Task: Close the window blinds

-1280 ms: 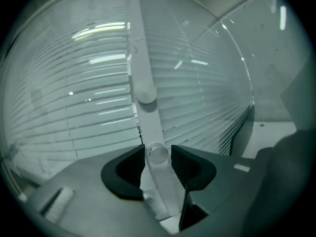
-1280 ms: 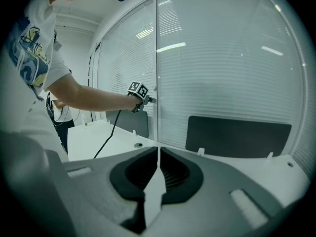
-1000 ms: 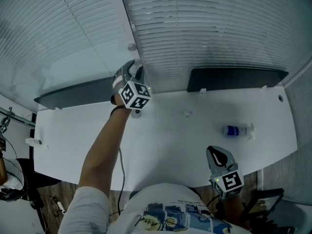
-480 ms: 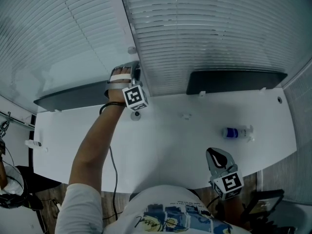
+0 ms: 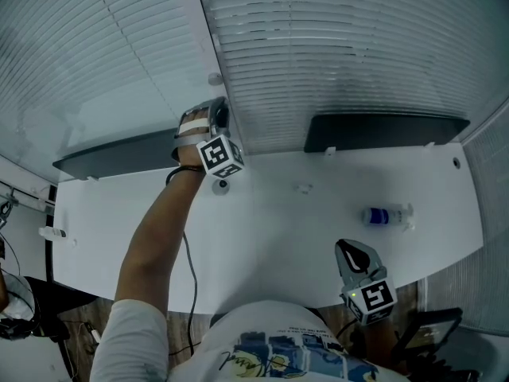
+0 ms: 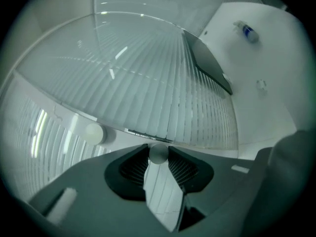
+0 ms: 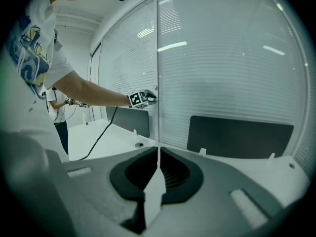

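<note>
Left claw [image 6: 158,159] had just been closing onto the blind's white knob [image 6: 158,153]; best to pinch it squarely before twisting. Right claw [image 7: 158,158] sat shut, empty.

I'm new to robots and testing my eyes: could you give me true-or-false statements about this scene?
The left gripper has a small white knob between its jaws. True; they have just been closing on it.
The right gripper holds the bottle. False: it is shut and empty; the bottle lies on the desk.
The left gripper rests on the desk. False: it is raised to the blinds.
Blinds hang behind the desk. True.
</note>
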Tool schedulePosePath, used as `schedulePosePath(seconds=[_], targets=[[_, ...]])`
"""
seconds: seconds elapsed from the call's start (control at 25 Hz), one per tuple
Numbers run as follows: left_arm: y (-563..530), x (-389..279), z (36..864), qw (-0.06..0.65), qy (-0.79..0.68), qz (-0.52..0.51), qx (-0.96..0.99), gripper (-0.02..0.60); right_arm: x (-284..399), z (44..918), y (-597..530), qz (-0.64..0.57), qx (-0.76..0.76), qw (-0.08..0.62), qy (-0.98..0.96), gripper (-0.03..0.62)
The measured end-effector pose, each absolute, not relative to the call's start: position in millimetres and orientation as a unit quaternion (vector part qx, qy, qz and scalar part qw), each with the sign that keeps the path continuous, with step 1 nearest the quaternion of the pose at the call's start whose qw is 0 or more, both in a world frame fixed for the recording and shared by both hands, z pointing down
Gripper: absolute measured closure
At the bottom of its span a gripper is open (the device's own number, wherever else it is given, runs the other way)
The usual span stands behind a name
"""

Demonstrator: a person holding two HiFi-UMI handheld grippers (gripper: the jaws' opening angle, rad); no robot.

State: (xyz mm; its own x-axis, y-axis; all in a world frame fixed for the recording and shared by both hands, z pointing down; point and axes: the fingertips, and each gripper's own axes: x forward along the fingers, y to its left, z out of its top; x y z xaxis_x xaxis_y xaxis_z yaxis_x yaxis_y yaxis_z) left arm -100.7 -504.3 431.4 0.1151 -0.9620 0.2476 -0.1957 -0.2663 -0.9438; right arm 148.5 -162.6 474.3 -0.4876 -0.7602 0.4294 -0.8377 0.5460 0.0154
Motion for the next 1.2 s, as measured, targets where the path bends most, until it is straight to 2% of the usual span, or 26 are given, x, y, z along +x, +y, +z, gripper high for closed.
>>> schedulePosePath(seconds=[0.4,0.6,1.2], targets=[[-501.6,-105.3,421.4,0.234,0.571,-0.355,-0.702,0.454,151.3,478.0,-162.1,0.102,0.466,0.195,-0.857,0.586],[-501.1,-110.1,418.3,0.124,0.618,-0.270,-0.728,0.454,152.1,480.1,-161.8,0.103,0.466,0.193,-0.857,0.586],[-501.3,-124.1,415.7,-0.163,0.664,-0.018,-0.730,0.456,153.7,481.0,-161.4,0.107,0.466,0.190,-0.857,0.586]])
